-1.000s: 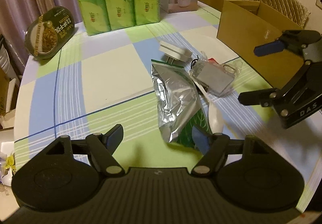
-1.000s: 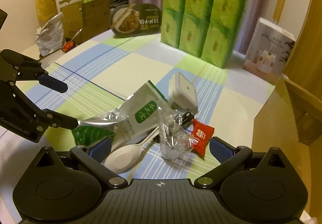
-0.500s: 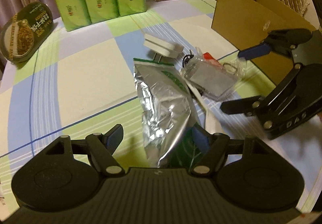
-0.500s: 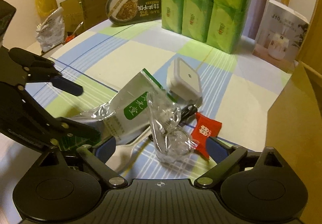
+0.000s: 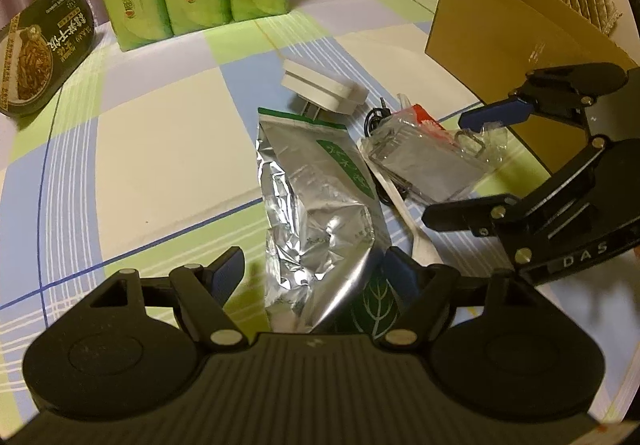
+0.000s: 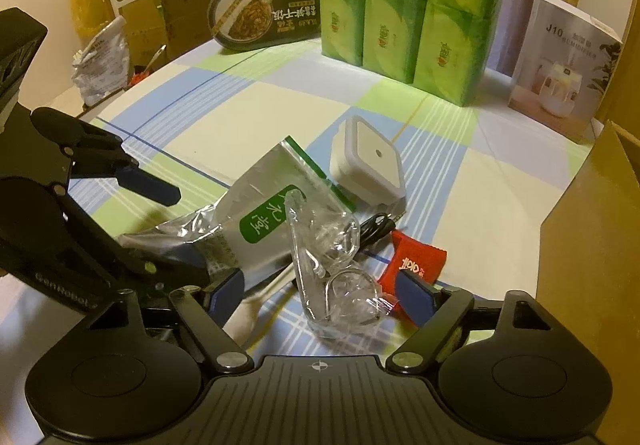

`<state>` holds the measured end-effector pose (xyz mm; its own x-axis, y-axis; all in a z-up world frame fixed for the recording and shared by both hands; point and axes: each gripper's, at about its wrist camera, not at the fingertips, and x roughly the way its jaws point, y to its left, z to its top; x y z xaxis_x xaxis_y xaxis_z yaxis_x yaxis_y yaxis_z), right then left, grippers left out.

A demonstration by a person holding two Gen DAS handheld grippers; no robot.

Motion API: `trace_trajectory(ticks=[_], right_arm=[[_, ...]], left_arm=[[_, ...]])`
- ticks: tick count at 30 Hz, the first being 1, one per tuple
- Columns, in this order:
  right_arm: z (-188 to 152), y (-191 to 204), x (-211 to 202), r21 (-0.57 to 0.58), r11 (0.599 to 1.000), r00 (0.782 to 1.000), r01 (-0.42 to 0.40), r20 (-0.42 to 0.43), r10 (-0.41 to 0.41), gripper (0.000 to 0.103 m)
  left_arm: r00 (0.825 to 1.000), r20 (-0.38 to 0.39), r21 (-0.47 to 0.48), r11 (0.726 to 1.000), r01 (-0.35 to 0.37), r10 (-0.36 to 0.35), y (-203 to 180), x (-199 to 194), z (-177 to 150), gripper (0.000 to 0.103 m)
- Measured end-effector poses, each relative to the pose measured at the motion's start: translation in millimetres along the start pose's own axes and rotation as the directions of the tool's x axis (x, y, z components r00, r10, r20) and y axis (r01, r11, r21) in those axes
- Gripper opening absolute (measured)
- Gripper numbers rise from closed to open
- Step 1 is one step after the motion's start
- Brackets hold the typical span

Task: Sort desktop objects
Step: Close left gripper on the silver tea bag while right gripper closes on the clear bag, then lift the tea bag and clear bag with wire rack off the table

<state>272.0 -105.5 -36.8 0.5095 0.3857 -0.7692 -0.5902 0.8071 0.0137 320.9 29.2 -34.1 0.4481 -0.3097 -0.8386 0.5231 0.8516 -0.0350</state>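
Left gripper (image 5: 316, 269) straddles the near end of the crumpled silver foil pouch with green label (image 5: 320, 213); jaws opening, pads not pressing. Right gripper (image 6: 320, 291) closing around the clear crinkled plastic bag (image 6: 340, 285), not yet gripping. White square plug adapter (image 6: 366, 165) lies just beyond; red sweet wrapper (image 6: 416, 261) right, on the checked tablecloth (image 6: 240, 113).

My left claw (image 5: 312, 277) has dropped over the foil pouch (image 5: 320, 205); my right claw (image 6: 320, 293) has lowered, its jaws closing around the clear plastic bag (image 6: 340, 277).
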Motion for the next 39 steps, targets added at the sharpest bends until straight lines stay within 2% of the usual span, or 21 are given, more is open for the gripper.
trace_trajectory(ticks=[9,18,22,26,39], right_arm=[[0,1,2,0.001,1.000,1.000,-0.007,-0.009,0.007,0.068],[-1,3,5,-0.005,1.000,1.000,-0.008,-0.022,0.008,0.063],[-1,3,7,-0.004,1.000,1.000,-0.010,-0.027,0.010,0.050],[-4,-1,8,0.011,1.000,0.999,-0.007,-0.033,0.007,0.039],[-24,8,-16,0.024,0.999,0.998,-0.027,-0.056,0.029,0.035]], left_arm=[[1.000,-0.018,0.001,1.000,0.015,-0.015,-2,7,-1,0.073],[0.999,-0.015,-0.009,0.999,0.032,-0.032,-2,4,-1,0.063],[0.999,-0.016,0.002,1.000,0.029,-0.029,-3,1,-1,0.056],[0.999,-0.020,0.000,0.999,0.033,-0.033,-1,-2,-5,0.055],[0.999,-0.047,0.022,0.999,0.027,-0.026,6,-32,-38,0.054]])
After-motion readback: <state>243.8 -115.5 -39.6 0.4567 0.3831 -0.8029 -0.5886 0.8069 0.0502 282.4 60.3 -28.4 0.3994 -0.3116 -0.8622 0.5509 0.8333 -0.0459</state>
